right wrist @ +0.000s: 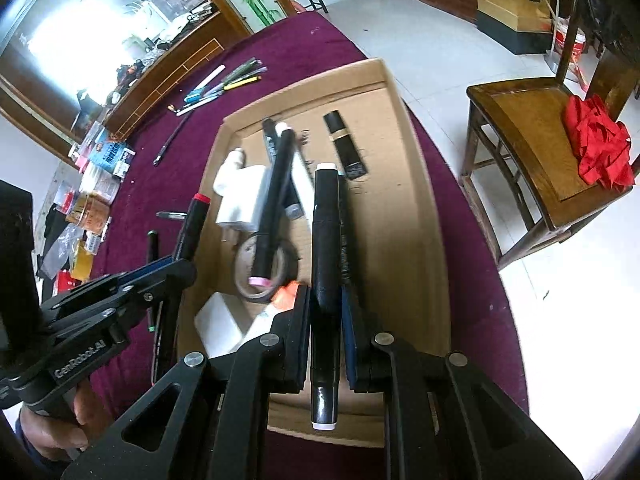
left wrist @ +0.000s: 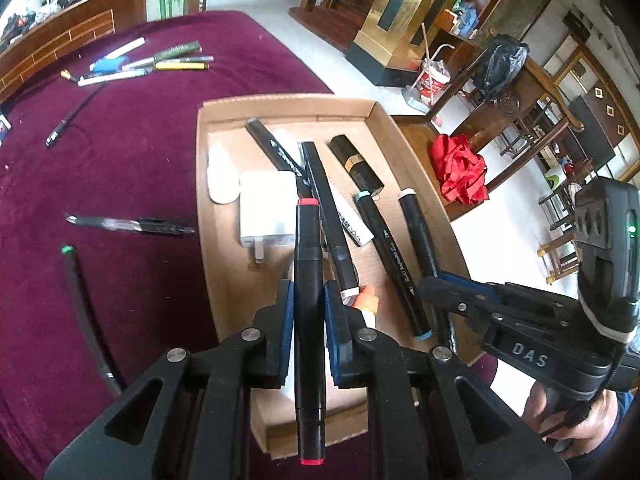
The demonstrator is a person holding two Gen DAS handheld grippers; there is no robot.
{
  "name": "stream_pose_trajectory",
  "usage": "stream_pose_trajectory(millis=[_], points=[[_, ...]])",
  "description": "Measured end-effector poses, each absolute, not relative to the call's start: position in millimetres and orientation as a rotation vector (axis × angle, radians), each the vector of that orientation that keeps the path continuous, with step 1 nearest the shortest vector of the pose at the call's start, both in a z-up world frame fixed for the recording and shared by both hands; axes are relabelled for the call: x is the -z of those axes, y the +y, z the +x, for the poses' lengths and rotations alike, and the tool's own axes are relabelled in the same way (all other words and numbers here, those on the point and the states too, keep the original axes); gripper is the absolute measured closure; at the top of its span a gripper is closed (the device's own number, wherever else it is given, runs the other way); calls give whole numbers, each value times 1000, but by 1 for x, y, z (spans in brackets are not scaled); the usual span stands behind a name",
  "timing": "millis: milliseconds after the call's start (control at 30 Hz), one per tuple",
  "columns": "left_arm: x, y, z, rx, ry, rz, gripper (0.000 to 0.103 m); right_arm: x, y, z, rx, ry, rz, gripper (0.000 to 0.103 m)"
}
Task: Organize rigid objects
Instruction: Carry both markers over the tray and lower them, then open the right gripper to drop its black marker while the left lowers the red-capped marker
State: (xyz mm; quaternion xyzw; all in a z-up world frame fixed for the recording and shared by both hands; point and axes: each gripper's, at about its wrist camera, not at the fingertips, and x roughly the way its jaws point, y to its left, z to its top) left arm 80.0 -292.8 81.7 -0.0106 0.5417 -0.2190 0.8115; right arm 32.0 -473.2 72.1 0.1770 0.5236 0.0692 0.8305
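Your left gripper (left wrist: 308, 312) is clamped on a black marker with red end caps (left wrist: 308, 280), its blue pads pressed against the barrel on both sides, and you hold it above the near end of the cardboard tray (left wrist: 372, 108). Your right gripper (right wrist: 326, 312) is clamped the same way on a black marker with white end caps (right wrist: 326, 240), also over the tray, toward its right half. Below them the tray holds several more black markers, a white charger (left wrist: 266, 208), a black tube with a gold band (left wrist: 356, 164) and a roll of tape (right wrist: 264, 268) under one of the markers. The tray sits on a maroon tablecloth (left wrist: 132, 152), where a cluster of pens (left wrist: 148, 62) lies well apart at the far side and a green-tipped marker (left wrist: 80, 292) lies near the tray's left edge. A wooden chair (right wrist: 532, 140) with a red cloth (right wrist: 600, 148) on it stands beside the table.
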Motion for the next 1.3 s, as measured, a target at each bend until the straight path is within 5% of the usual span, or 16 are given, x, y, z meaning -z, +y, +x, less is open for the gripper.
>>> stream_pose_trajectory(millis=[1300], points=[[-53, -319, 70, 404, 1130, 154, 91, -54, -468, 43, -169, 1183, 297, 90]])
